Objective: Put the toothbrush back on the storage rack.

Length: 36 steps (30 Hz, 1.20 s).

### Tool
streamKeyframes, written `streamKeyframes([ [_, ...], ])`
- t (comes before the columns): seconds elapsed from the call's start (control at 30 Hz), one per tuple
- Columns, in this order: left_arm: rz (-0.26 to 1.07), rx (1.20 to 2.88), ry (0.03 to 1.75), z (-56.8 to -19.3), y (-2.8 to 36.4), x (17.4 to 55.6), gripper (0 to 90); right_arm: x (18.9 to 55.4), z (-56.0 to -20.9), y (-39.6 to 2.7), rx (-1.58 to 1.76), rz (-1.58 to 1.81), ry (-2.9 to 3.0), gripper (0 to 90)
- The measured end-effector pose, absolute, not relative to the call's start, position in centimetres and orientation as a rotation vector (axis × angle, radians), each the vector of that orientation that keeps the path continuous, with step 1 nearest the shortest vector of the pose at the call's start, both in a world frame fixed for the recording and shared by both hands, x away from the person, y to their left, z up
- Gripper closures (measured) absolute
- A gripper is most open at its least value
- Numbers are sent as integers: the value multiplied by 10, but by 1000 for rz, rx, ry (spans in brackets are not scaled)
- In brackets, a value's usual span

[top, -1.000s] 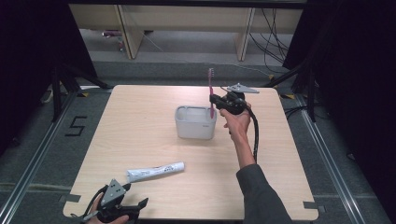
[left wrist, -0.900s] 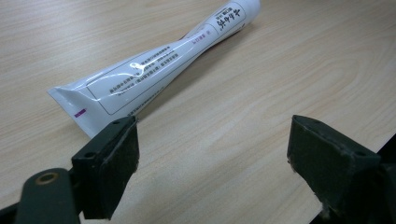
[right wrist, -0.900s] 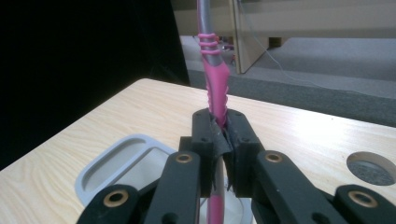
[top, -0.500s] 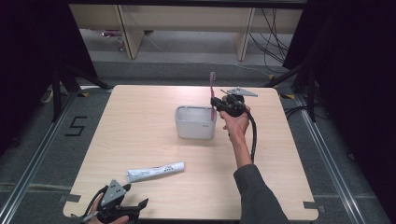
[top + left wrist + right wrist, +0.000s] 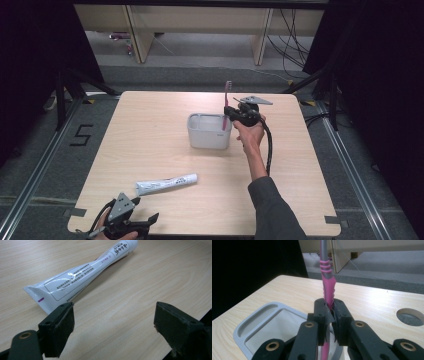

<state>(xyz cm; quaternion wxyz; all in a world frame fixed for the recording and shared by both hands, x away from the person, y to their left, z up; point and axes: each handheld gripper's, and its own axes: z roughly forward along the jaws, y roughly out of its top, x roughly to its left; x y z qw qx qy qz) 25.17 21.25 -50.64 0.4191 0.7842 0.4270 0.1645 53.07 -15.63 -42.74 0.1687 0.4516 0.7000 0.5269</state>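
Observation:
A pink toothbrush [image 5: 227,97] stands upright, its lower end reaching down inside the right side of a grey rectangular cup [image 5: 207,135]. My right gripper [image 5: 227,111] is shut on its handle just above the cup's rim. In the right gripper view the pads [image 5: 325,311] pinch the pink handle [image 5: 327,287] over the cup [image 5: 249,327]. A white toothpaste tube [image 5: 167,184] lies flat near the table's front left. My left gripper [image 5: 150,220] rests at the front edge, open; the tube [image 5: 82,275] lies just beyond its jaws [image 5: 113,320], not between them.
The wooden table [image 5: 150,130] has a round hole [image 5: 412,317] near its far right corner. Dark curtains flank both sides, and a shelf frame and cables stand on the floor behind the table. The person's right forearm [image 5: 257,165] crosses the table's right half.
The right gripper with the toothbrush has sunk slightly towards the cup. The left gripper and the toothpaste tube have stayed in place.

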Motion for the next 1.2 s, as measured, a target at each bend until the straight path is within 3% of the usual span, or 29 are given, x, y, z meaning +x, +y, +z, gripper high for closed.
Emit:
streamKeyframes([
  [0.73, 419, 1999, 1055, -505, 214, 252, 163, 527, -431, -160, 1277, 1464, 1996, 775],
  [0.87, 418, 1969, 1071, -506, 213, 251, 163, 526, -430, -159, 1263, 1440, 2009, 706],
  [1.0, 423, 1988, 1064, -505, 214, 251, 163, 521, -427, -161, 1262, 1457, 2005, 577],
  [1.2, 424, 2003, 1058, -505, 214, 251, 163, 512, -421, -166, 1239, 1460, 2024, 527],
])
